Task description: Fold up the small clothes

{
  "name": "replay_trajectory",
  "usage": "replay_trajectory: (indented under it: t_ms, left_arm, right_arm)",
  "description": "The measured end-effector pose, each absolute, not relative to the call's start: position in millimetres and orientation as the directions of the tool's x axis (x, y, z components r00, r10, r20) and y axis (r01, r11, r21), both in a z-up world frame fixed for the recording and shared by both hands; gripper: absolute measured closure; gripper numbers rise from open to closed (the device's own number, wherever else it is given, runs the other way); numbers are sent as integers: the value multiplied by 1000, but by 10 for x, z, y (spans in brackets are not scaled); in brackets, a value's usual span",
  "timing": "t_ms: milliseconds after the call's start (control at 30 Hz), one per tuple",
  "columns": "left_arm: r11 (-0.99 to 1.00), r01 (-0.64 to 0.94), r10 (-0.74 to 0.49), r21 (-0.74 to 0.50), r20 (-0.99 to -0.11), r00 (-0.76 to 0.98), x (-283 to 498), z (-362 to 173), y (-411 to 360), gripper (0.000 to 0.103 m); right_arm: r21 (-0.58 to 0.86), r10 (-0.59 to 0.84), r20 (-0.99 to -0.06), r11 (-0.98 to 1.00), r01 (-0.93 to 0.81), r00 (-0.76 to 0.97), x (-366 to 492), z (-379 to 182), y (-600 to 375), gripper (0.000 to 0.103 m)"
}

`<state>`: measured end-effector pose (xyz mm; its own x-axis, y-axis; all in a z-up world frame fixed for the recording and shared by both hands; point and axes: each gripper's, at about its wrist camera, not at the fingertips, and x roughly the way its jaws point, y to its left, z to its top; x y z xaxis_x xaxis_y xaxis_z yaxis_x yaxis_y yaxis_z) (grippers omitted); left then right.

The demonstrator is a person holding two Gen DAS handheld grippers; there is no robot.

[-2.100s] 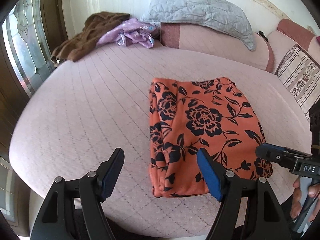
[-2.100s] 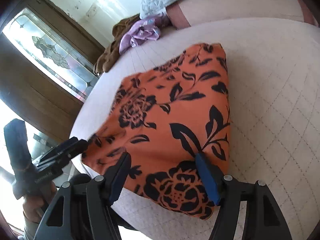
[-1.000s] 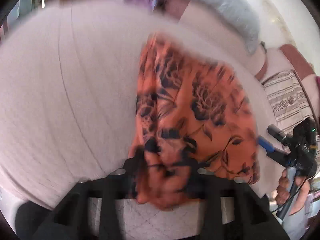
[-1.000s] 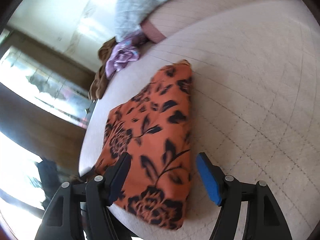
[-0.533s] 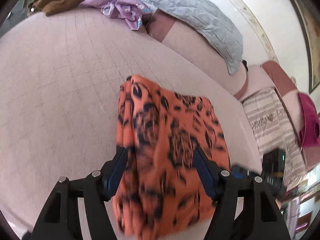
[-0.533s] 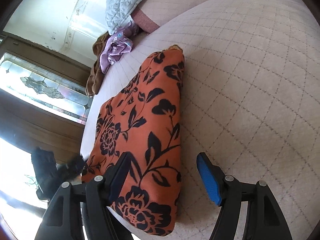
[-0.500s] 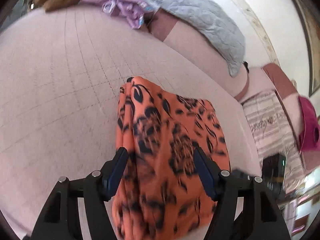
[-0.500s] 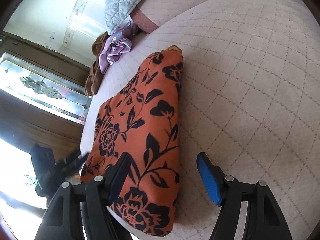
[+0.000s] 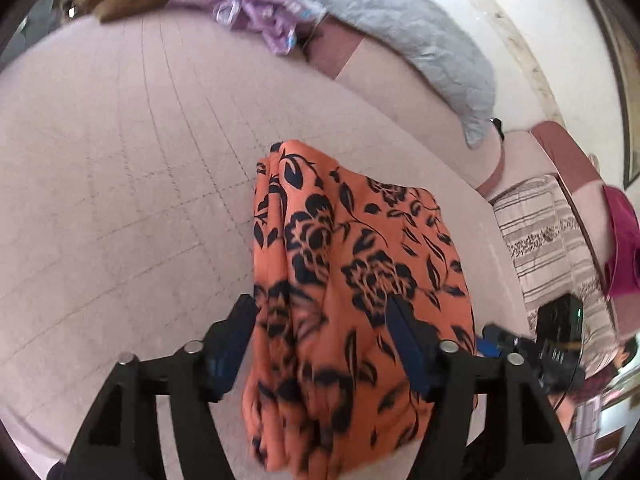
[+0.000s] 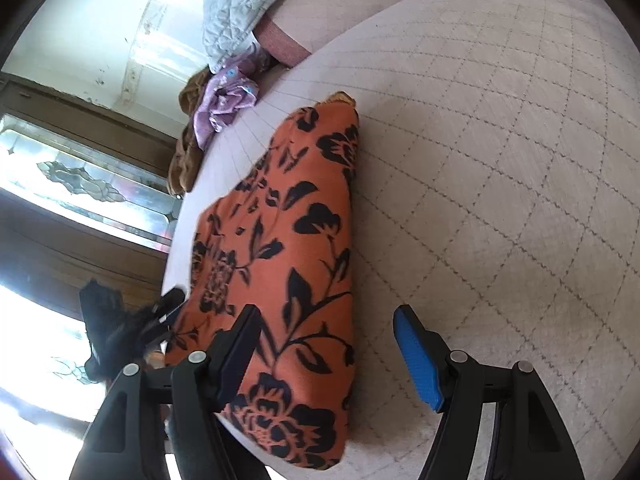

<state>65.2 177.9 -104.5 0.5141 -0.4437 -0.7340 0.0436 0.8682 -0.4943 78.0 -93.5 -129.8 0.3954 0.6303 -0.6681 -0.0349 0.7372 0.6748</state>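
Left claw (image 9: 320,340) stands spread, the orange floral garment (image 9: 352,280) bunched loosely between its fingers on the bed (image 9: 120,200). Right claw (image 10: 326,344), also spread, straddles the garment's right edge. Soft, light, floppy cloth: pinch a corner hem. Two seconds ago it lay flatter, ahead of the left claw.

Both my tongs are spread wide right now, nothing clamped in either. Left tongs (image 9: 322,340) point forward and down, black arms splayed out low in the left wrist view. Right tongs (image 10: 328,350) sit low too, also wide, blue pad showing on the right finger. From the right wrist cam I can spot the left tongs off to my left, blurry.
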Motion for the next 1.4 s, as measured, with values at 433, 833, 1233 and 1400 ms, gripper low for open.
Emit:
replay_trajectory:
  t_ms: [433,833,1233,1400]
  left_arm:
    - [910,65,-387,-409,-782,489,577,-1151,1713,25]
    - [976,91,-215,-197,-820,530,542,-1007,1535,25]
    - [978,94,-206,-184,-820,534,551,-989,1533,25]
    - [970,94,-240,-225,-811,533,569,-976,1589,25]
  right_arm:
    - [723,664,-641,690,12,385,801,-1375,-938,30]
    - [711,671,-661,703,-7,336,892,-1487,-696,30]
    - [703,667,-665,711,-21,337,922,-1444,-661,30]
    - [702,671,-662,711,-37,334,952,-1425,-639,30]
